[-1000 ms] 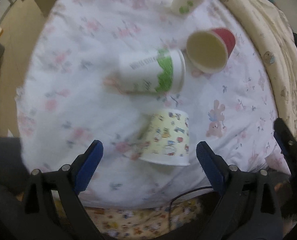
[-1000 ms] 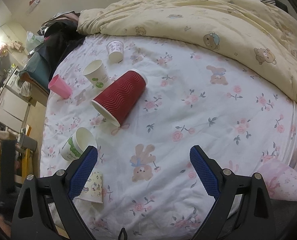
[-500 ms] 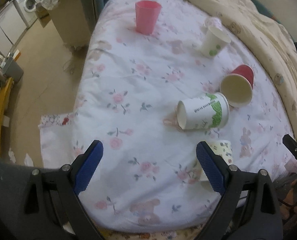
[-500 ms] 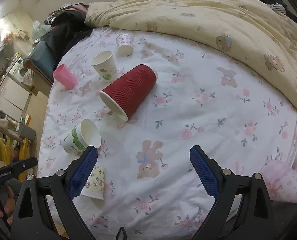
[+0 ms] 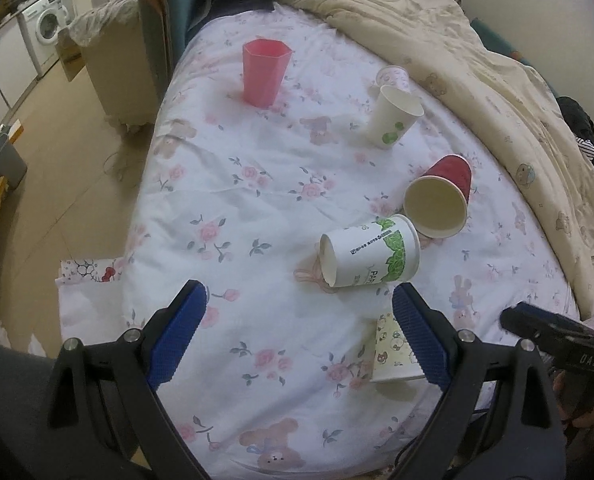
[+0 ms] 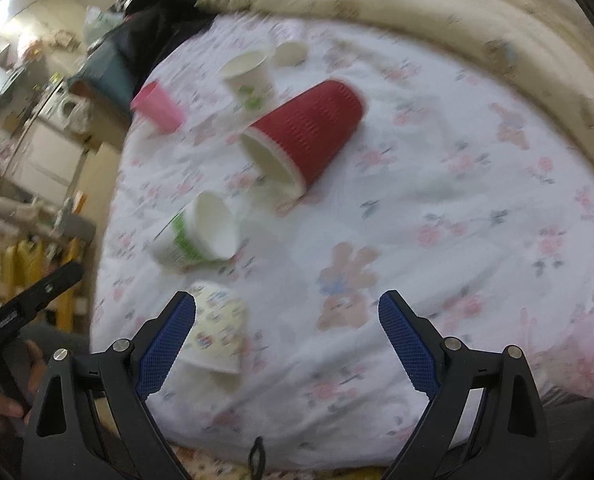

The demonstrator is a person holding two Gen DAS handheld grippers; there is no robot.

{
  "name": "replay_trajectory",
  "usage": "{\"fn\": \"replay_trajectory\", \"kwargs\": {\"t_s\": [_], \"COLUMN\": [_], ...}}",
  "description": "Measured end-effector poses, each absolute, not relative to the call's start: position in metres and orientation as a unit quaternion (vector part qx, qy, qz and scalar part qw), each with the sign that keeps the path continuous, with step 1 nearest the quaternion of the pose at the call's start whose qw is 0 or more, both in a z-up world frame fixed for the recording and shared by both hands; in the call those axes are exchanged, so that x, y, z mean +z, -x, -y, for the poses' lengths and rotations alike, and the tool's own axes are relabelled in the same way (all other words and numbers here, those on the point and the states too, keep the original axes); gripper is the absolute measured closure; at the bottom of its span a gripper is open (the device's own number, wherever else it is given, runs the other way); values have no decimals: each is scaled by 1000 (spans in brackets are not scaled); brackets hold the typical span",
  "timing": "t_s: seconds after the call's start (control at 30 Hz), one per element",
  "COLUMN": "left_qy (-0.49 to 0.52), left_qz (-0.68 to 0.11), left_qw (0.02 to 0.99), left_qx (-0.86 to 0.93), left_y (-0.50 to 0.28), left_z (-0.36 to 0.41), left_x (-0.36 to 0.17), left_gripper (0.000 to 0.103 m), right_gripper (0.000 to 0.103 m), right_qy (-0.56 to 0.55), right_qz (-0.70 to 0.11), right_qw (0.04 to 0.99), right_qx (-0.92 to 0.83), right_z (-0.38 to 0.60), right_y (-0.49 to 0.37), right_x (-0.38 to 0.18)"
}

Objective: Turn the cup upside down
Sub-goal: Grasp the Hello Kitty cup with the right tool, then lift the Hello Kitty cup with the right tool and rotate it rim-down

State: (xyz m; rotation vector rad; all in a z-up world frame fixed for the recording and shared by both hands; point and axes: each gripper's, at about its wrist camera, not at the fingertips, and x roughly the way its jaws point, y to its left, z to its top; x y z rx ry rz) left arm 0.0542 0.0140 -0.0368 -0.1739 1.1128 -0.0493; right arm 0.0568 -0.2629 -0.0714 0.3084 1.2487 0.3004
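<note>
Several cups are on a flowered bed sheet. A small cartoon-print cup [image 5: 393, 354] [image 6: 217, 332] stands upside down near the front edge. A white cup with green leaves [image 5: 371, 252] [image 6: 201, 232] and a red ribbed cup [image 5: 441, 204] [image 6: 309, 136] lie on their sides. A white cup with green dots [image 5: 395, 116] [image 6: 251, 76] and a pink cup [image 5: 265, 72] [image 6: 157, 108] stand upright. My left gripper [image 5: 297, 332] is open and empty above the front edge. My right gripper [image 6: 287, 344] is open and empty, its left finger beside the cartoon cup.
A cream quilt [image 5: 477, 60] is heaped along the far and right side of the bed. A small patterned cup [image 5: 393, 78] stands behind the green-dot cup. Bare floor [image 5: 57, 160] and a washing machine [image 5: 47, 24] are on the left. The right view is motion-blurred.
My left gripper has pulled back and tilted up from the cartoon cup, which now stands by its right finger. My right gripper has moved closer to the cups.
</note>
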Motion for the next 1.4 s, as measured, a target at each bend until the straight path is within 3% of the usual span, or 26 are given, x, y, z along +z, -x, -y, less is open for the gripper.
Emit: {"fn": "replay_trajectory", "kwargs": {"t_s": [0.4,0.9,0.97,1.4], "left_qy": [76,81,83,66], "left_qz": [-535,-553,-557,-550], "left_qw": [842,829,827,832], "left_qx": [-5,-2,-1,-5], "left_y": [-53,-57,-59,-62], "left_z": [-19,-21,-20,-13], "left_x": [-37,-43,-46,-48], "left_gripper": [11,10,11,11], "right_gripper": [24,31,43,44], "right_qy": [-226,-248,-248,-232], "right_qz": [-711,-753,-751,-697], "right_qw": [643,588,592,647], "right_qx": [174,158,159,203], "right_z": [214,196,197,218], "right_y": [-90,-105,-106,-106], "right_x": [-130,-181,-182,-118]}}
